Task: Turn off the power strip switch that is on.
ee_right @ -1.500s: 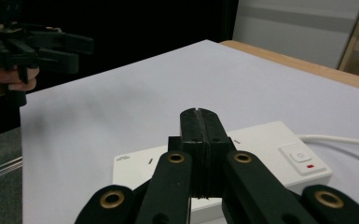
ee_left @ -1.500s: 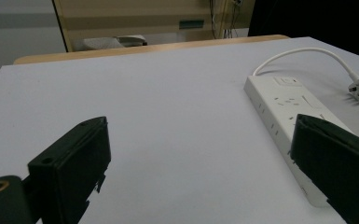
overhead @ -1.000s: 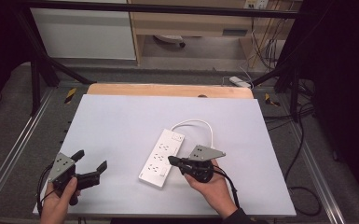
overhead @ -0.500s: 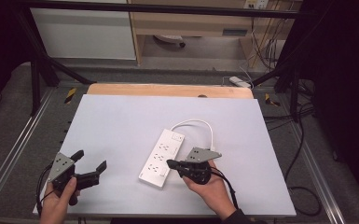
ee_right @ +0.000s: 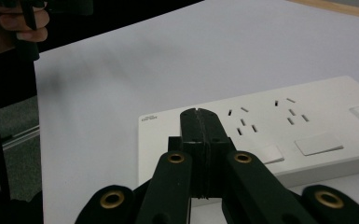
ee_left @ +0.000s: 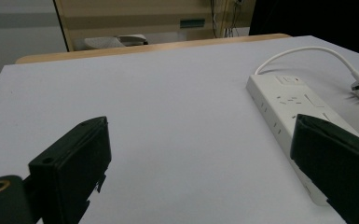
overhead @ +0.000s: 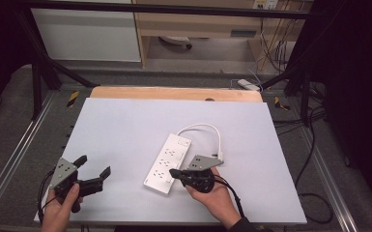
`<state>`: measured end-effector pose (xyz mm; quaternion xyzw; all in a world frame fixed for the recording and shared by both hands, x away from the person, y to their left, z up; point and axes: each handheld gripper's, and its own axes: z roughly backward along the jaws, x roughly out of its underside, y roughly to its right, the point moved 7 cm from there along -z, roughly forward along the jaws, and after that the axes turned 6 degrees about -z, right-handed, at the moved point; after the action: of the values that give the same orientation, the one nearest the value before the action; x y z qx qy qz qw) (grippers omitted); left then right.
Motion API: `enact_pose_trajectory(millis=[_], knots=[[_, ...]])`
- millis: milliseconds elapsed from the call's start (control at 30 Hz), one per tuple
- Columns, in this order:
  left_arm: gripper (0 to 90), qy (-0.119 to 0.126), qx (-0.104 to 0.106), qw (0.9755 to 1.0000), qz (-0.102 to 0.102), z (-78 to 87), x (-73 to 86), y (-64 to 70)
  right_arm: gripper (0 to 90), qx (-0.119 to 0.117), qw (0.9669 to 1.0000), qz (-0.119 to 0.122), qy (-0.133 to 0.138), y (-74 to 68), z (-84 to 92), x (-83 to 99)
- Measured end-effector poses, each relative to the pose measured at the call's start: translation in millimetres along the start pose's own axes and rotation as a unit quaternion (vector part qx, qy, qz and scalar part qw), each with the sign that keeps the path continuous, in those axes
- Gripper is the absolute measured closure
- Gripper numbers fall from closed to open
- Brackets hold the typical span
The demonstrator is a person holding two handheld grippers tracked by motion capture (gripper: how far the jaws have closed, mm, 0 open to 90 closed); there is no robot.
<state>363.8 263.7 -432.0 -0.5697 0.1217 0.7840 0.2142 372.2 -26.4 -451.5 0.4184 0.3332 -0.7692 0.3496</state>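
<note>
Lying aslant on the white table point(overhead: 125, 125), a little right of its middle, the white power strip point(overhead: 168, 157) had its cord point(overhead: 207, 128) looping off its far end round to a plug point(overhead: 219, 157) on its right. We held the right gripper point(overhead: 174, 172) with jaws clenched together on nothing, tips over the strip's near right edge; whether they touched it we could not tell. In the right gripper view the closed tips point(ee_right: 199, 122) covered the strip's near end point(ee_right: 279, 135). Our left gripper point(overhead: 95, 171) waited well apart at the near left, jaws spread wide, bare table between them.
</note>
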Motion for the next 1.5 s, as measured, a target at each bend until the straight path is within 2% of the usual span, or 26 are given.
enact_pose_trajectory(millis=[533,1500], knots=[[4.9,-0.003,-0.001,1.0000,-0.005,0.0,0.4,0.0,90.0,-0.005,0.9998,0.003,-0.017,-6.6,-14.1,8.6],[5.0,-0.011,0.001,0.9999,-0.007,-1.7,3.0,0.6,90.0,0.005,0.9995,0.000,-0.031,-1.8,-20.1,17.7]])
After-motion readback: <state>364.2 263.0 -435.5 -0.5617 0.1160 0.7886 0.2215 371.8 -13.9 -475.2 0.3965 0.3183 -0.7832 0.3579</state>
